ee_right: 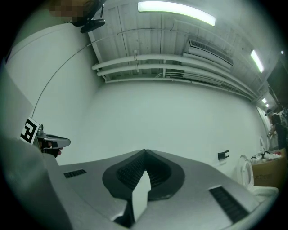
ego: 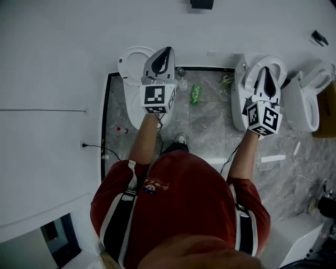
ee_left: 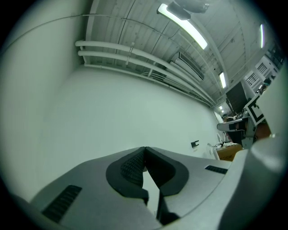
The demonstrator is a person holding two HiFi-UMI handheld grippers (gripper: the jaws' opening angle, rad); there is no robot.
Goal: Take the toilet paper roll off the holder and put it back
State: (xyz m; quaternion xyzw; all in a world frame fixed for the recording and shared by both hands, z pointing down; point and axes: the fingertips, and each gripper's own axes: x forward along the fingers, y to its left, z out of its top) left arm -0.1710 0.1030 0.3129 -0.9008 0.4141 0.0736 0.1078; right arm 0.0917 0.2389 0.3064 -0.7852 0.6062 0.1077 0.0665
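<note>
No toilet paper roll shows in any view. In the head view my left gripper (ego: 166, 51) is held out over a white toilet (ego: 127, 62), its jaws shut with nothing between them. My right gripper (ego: 268, 70) is held out level with it over a second toilet (ego: 241, 100), also shut and empty. Both gripper views look at a bare white wall. The left gripper (ee_left: 145, 148) and the right gripper (ee_right: 144, 152) have their tips together. A small black bracket (ee_left: 194, 144) sits on that wall, also seen as the bracket (ee_right: 223, 155) in the right gripper view.
A third toilet (ego: 311, 100) stands at the right, beside a cardboard box (ego: 328, 113). A green bottle (ego: 195, 93) lies on the grey marble floor (ego: 210, 131) between the toilets. A black cable (ego: 94, 147) runs from the left wall. A dark fixture (ego: 202, 4) hangs on the far wall.
</note>
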